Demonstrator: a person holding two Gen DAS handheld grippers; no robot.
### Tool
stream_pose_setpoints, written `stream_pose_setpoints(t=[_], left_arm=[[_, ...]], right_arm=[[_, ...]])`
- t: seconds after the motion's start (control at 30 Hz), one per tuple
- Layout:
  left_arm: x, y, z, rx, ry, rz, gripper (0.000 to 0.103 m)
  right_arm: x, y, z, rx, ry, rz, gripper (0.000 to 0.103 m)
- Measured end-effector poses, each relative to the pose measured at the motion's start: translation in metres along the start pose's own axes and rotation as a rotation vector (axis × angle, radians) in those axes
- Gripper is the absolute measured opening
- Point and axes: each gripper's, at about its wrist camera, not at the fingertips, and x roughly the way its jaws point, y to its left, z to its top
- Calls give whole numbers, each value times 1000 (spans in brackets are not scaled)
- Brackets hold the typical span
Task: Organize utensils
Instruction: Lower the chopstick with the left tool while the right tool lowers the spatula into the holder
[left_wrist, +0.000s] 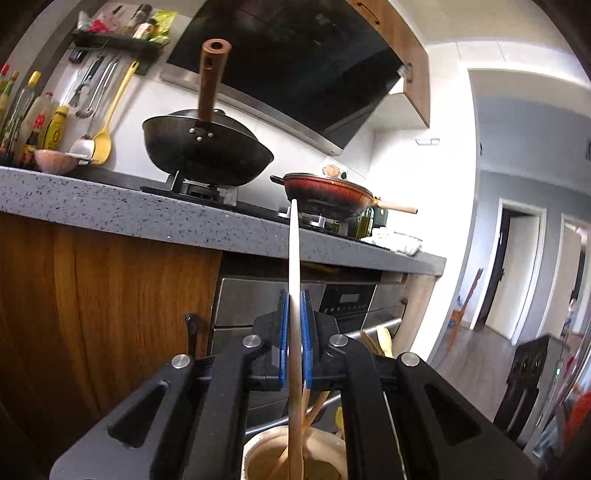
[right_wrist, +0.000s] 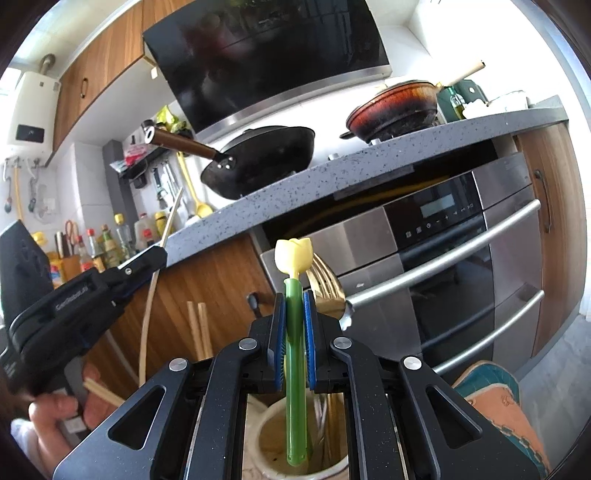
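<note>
While both grippers hover low before the oven (right_wrist: 454, 266), each clamps one utensil. Left gripper (left_wrist: 294, 314): jaws closed on a thin pale wooden stick (left_wrist: 294, 258), upright, its lower end inside the beige utensil crock (left_wrist: 258, 454). Right gripper (right_wrist: 294, 314): jaws closed on a green-handled tool with a yellow tulip-shaped tip (right_wrist: 294, 332), handle end dipping into the same crock beside other wooden utensils. Black wok (left_wrist: 207, 155) and red pan (left_wrist: 327, 194) sit on the stove above.

Speckled grey countertop (left_wrist: 110, 206), wooden cabinets (left_wrist: 110, 295)
</note>
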Motion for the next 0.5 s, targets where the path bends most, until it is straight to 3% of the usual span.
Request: stream_pose_setpoints(t=[0.33, 0.5], left_arm=[[-5, 11, -20, 16, 49, -15, 6], [-18, 15, -23, 21, 65, -16, 6]], right_arm=[[-2, 4, -13, -107, 12, -21, 11], [-10, -5, -16, -74, 46, -15, 11]])
